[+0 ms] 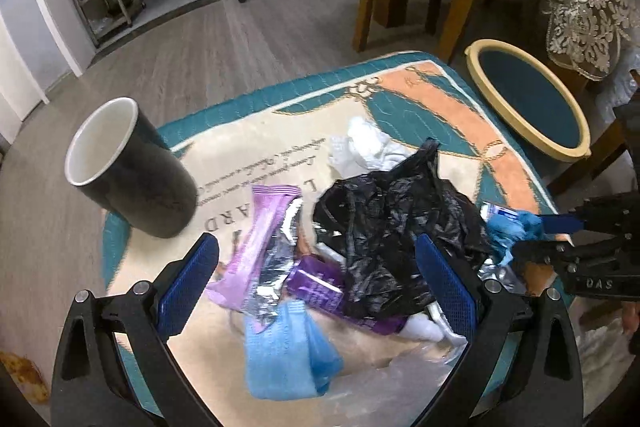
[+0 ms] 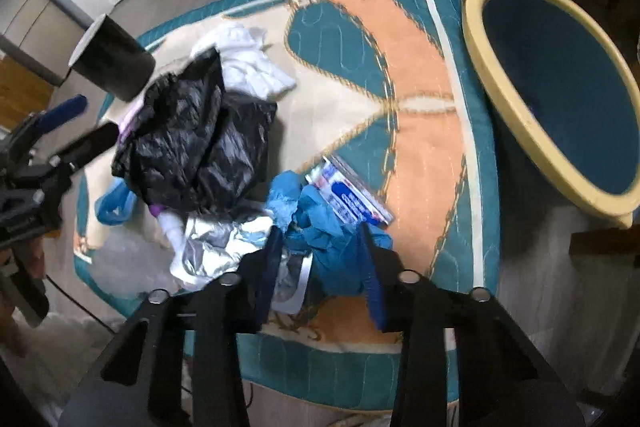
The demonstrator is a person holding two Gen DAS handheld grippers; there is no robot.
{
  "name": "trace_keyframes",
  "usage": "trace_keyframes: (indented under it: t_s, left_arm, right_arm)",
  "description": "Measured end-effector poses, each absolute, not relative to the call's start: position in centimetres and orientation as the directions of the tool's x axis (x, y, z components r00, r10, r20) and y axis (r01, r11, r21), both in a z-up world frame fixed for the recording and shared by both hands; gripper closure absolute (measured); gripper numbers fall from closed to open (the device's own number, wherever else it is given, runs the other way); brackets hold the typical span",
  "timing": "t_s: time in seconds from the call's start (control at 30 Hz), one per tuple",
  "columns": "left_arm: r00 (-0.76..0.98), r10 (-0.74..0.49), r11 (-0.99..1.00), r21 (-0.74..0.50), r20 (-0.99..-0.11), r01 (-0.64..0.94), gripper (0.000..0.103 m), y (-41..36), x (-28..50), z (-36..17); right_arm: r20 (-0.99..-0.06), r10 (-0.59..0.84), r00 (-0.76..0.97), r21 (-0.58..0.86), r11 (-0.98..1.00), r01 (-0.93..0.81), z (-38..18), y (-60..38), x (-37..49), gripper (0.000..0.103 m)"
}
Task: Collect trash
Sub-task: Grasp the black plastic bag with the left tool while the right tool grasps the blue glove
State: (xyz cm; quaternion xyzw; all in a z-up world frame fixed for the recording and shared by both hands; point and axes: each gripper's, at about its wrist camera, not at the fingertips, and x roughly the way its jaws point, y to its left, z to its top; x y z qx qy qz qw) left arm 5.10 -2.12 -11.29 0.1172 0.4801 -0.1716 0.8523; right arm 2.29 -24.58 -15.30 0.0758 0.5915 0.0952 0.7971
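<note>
With the right tongs pinched on the crumpled blue glove at the near right of the trash pile on the quilted mat, lift it straight clear toward the yellow-rimmed bin at far right, while the left tongs hang open over the purple wrapper.

The room is sitting in dim, cool indoor light, and nothing is casting a hard shadow; only a soft dark patch is lying under the cup. Foil wrappers are throwing back pale glare, and the black bag is glinting in small creases. Both views are bending strongly at the edges, with black corners closing in around the round picture. The right view is smearing: the cup and the left tool are looking streaked and soft. The floor is showing a faint sheen farther off.
</note>
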Motion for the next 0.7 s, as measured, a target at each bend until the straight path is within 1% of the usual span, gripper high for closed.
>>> trace_keyframes:
  t_s: [0.07,0.13,0.17,0.23,0.27,0.3,0.33,0.37,0.4,0.43,0.5,0.7]
  left_arm:
    - [0.448,-0.201,0.907,0.007,-0.871,0.421,0.011,-2.5,5.2,-11.7]
    - [0.403,-0.207,0.899,-0.011,-0.892,0.437,0.028,-2.9,5.3,-12.5]
    - [0.388,-0.206,0.896,-0.014,-0.898,0.444,0.032,-3.1,5.3,-12.8]
    - [0.36,-0.201,0.886,-0.012,-0.911,0.463,0.053,-3.6,5.3,-13.4]
    - [0.355,-0.194,0.883,-0.005,-0.915,0.47,0.06,-3.8,5.2,-13.6]
    - [0.351,-0.191,0.88,-0.001,-0.917,0.475,0.073,-4.0,5.3,-13.8]
    - [0.345,-0.188,0.877,0.001,-0.92,0.48,0.08,-4.2,5.3,-13.9]
    - [0.347,-0.182,0.876,0.008,-0.92,0.482,0.084,-4.3,5.2,-13.9]
    - [0.347,-0.185,0.874,0.007,-0.92,0.486,0.09,-4.3,5.2,-13.8]
    - [0.344,-0.199,0.869,-0.002,-0.918,0.495,0.093,-4.5,5.2,-13.5]
    - [0.368,-0.219,0.863,-0.004,-0.904,0.506,0.094,-4.7,5.0,-12.4]
    - [0.465,-0.259,0.869,0.006,-0.847,0.495,0.094,-4.7,5.0,-8.8]
  right_arm:
    - [-0.92,0.251,0.302,0.243,0.968,-0.065,-14.8,-24.7,2.5,0.084]
    - [-0.915,0.254,0.313,0.249,0.967,-0.057,-14.6,-24.9,2.7,0.084]
    - [-0.916,0.25,0.315,0.245,0.968,-0.055,-14.7,-25.0,2.8,0.084]
    - [-0.917,0.249,0.31,0.241,0.968,-0.065,-14.7,-24.8,3.0,0.084]
    - [-0.917,0.249,0.31,0.24,0.968,-0.068,-14.6,-25.0,3.2,0.084]
    - [-0.916,0.248,0.315,0.238,0.969,-0.07,-14.4,-25.0,3.2,0.084]
    - [-0.914,0.251,0.319,0.242,0.968,-0.068,-14.3,-25.1,3.3,0.084]
    - [-0.912,0.253,0.323,0.246,0.967,-0.064,-14.3,-25.2,3.3,0.084]
    - [-0.909,0.255,0.328,0.25,0.967,-0.059,-14.1,-25.4,3.4,0.084]
    - [-0.908,0.256,0.333,0.251,0.966,-0.057,-13.8,-25.6,3.4,0.084]
    - [-0.902,0.257,0.347,0.254,0.966,-0.056,-13.3,-25.8,3.5,0.084]
    - [-0.879,0.253,0.404,0.254,0.966,-0.053,-11.4,-26.7,3.8,0.084]
